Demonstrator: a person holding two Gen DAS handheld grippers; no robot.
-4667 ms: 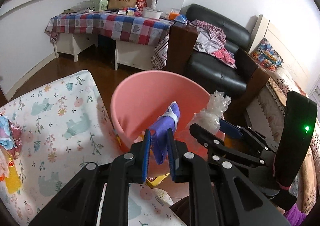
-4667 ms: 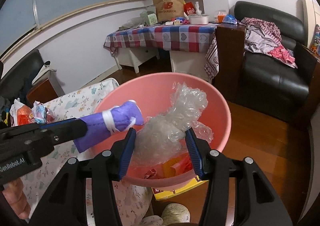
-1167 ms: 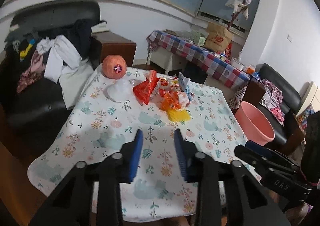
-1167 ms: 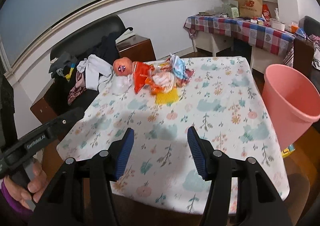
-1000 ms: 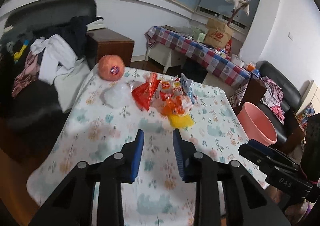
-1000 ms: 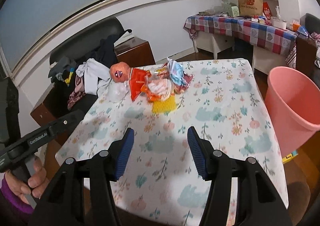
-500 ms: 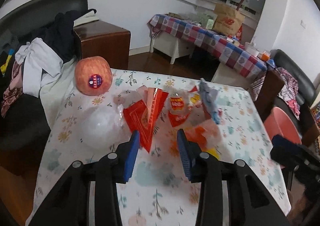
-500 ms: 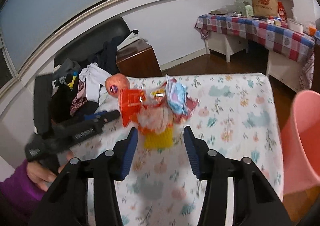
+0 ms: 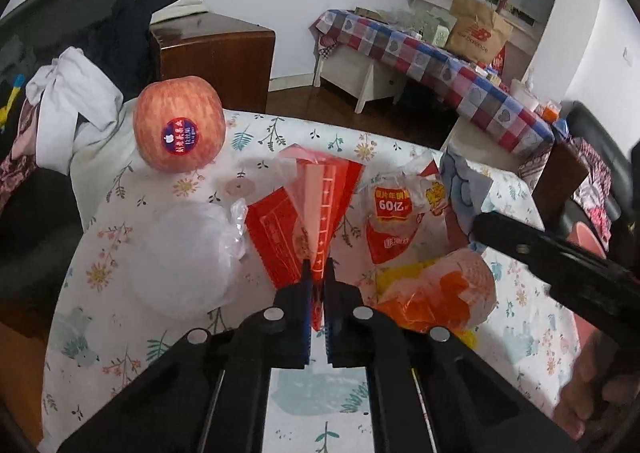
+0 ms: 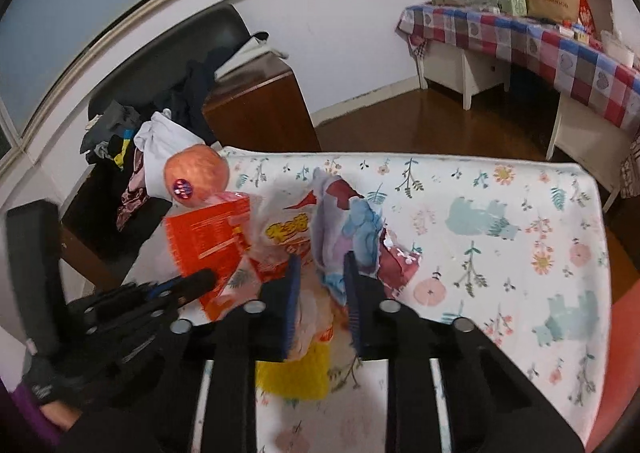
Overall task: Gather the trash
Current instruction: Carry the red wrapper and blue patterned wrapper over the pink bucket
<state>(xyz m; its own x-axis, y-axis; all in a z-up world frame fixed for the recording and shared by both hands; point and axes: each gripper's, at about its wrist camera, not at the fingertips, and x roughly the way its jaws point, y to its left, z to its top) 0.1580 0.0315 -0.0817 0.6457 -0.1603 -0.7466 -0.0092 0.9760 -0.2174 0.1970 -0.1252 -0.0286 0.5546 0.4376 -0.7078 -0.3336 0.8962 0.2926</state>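
Left wrist view: left gripper (image 9: 317, 283) pinches the red wrapper (image 9: 310, 213); right gripper (image 10: 319, 285), jaws spread around the blue wrapper (image 10: 352, 233), should squeeze low before lifting.

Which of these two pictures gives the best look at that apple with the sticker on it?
The left wrist view: the apple is large, sharp and unobstructed, its sticker facing the camera. In the right wrist view it is smaller, farther away, and partly hidden below by the red wrapper.

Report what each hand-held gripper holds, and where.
Left hand-held gripper: red wrapper, pinched at its near tip. Right hand-held gripper: nothing yet, jaws open around wrappers.
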